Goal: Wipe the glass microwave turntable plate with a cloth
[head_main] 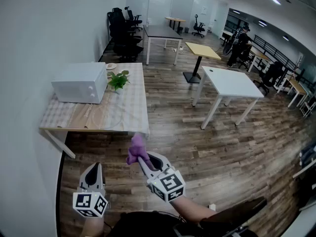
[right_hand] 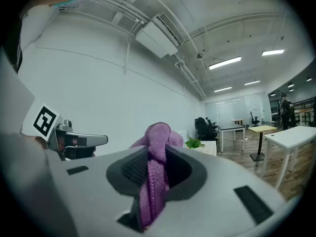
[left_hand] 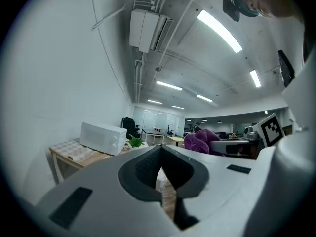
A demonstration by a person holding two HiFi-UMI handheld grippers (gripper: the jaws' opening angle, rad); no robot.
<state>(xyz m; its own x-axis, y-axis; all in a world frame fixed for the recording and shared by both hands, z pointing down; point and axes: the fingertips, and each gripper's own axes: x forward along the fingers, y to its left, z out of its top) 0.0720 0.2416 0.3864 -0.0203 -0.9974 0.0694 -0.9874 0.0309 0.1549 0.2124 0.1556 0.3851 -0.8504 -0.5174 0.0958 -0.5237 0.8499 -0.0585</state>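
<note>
Right gripper (head_main: 142, 160) is clenching purple cloth (head_main: 136, 149), left gripper (head_main: 94, 166) is sitting closed and empty, both well short of microwave (head_main: 80, 82); probably approaching, next likely opening it for plate.

There's the purple fuzzy cloth (right_hand: 157, 172), vivid against the pale grey right gripper (head_main: 141, 158). That one and the grey left gripper (head_main: 94, 168) both carry cubes patterned in black-and-white squares. Ahead: a white box-shaped microwave (head_main: 80, 82), a green leafy plant (head_main: 118, 80), a pale checked tablecloth (head_main: 126, 107) and a brown wood-plank floor (head_main: 197, 147).
</note>
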